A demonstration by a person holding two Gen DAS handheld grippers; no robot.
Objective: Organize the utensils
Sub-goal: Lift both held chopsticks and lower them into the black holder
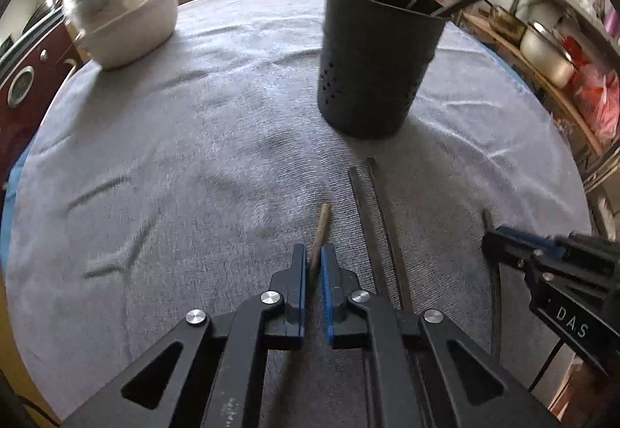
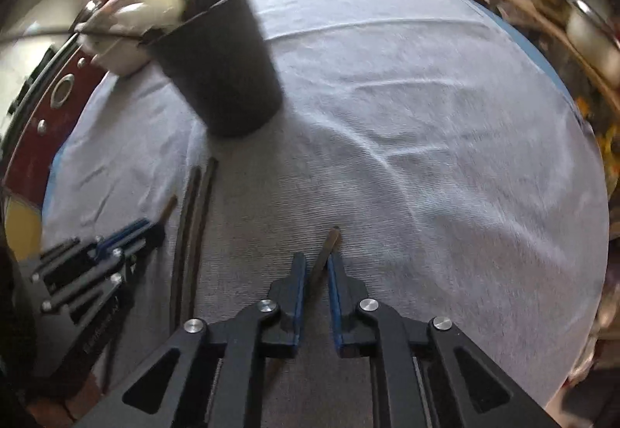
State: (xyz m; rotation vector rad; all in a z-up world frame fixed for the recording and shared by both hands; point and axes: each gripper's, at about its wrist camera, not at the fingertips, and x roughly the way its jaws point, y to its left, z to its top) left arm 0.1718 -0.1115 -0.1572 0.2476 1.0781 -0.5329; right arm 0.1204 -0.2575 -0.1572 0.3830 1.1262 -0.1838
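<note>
- Clearly both claws point steeply down at a table covered with a grey cloth [image 1: 186, 141].
- Left claw [image 1: 314, 265]: its jaws are nearly closed, pinching a light brown chopstick [image 1: 322, 222]. The stick runs between the blue pads, and its free end pokes out a little past the fingertips, pointing away over the cloth.
- Right claw [image 2: 317, 269]: its jaws are also nearly closed, gripping a darker chopstick [image 2: 329, 245] the same way, tip sticking out just ahead of the fingertips.
- Handling, as a judgement: chopsticks are light, thin and stiff, with smooth sides, so they can swivel or slip in a narrow pinch. A hold partway along the shaft, square across the pads, should keep each one from pivoting.
- Two more dark chopsticks [image 1: 372, 226] lie loose side by side on the cloth, just to the right of the left claw and between the two claws.
- A black holder [image 1: 372, 71] with small holes stands upright ahead of the left claw and slightly to its right. Seen from the right claw, it is ahead and to the left. Several dark utensils already stand in it.
- A white bowl [image 1: 124, 25] sits well ahead and to the left of the left claw, near the far table edge.
- Likely next, as a judgement: each held stick gets carried to the holder and dropped in.
</note>
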